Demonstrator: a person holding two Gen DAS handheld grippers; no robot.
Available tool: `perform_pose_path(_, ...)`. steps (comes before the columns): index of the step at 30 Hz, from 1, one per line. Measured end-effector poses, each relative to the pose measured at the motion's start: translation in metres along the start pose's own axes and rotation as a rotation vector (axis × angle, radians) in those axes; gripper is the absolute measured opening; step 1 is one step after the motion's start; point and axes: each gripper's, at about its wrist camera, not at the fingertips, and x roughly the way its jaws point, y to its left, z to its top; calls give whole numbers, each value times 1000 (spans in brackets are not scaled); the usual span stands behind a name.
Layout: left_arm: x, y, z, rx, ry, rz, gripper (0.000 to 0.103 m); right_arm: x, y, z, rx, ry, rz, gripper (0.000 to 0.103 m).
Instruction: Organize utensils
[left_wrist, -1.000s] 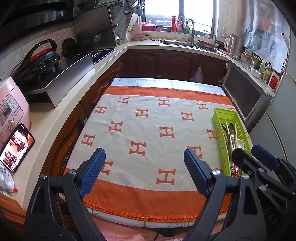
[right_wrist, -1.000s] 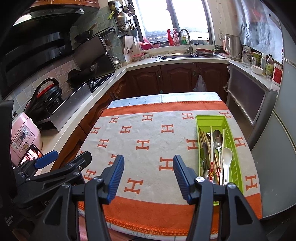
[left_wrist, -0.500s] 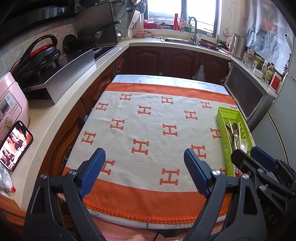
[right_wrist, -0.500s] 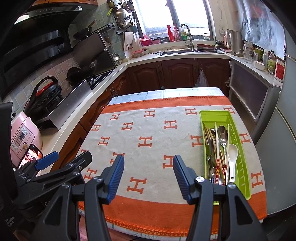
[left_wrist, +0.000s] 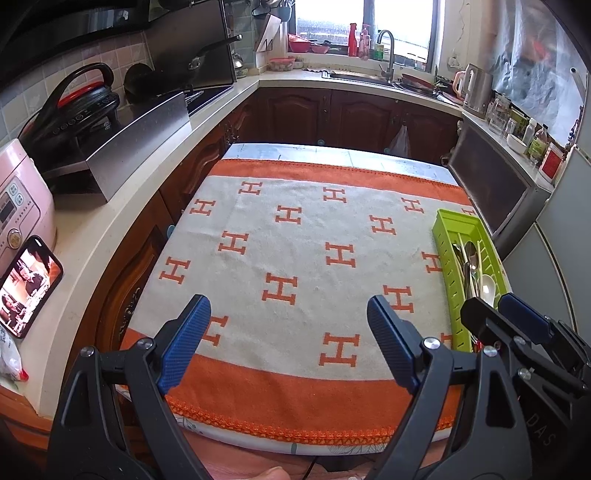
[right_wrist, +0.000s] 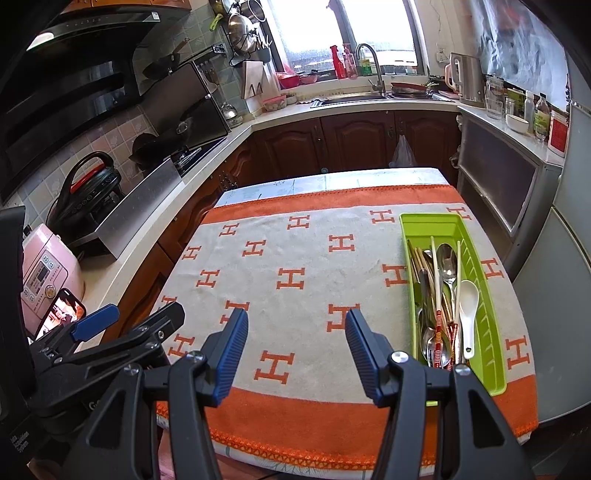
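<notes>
Overhead, orange H-patterned cloth (left_wrist: 295, 258) on kitchen table, green utensil tray (right_wrist: 484, 295) at right edge, left claw (left_wrist: 288, 343) and right claw (right_wrist: 295, 350) spread, empty

- One green tray (right_wrist: 484, 295) on the desk.
- One white spoon (right_wrist: 468, 306) in the tray.
- Metal spoons (right_wrist: 447, 258) in the tray: at least three, the heap too tangled for a sure count.
- Chopsticks (right_wrist: 436, 280) in the tray: several, number unclear.
- One orange-and-cream cloth (left_wrist: 295, 258).
- Two grippers: left gripper (left_wrist: 288, 345), right gripper (right_wrist: 295, 350).
- One phone (left_wrist: 27, 286).
- One pink cooker (left_wrist: 18, 206).
</notes>
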Motion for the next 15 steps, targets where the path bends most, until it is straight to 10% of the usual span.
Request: perform_pose_path(15, 1, -1, -2, -2, 4, 1, 85, 0, -3, 0, 4, 2, 3, 55)
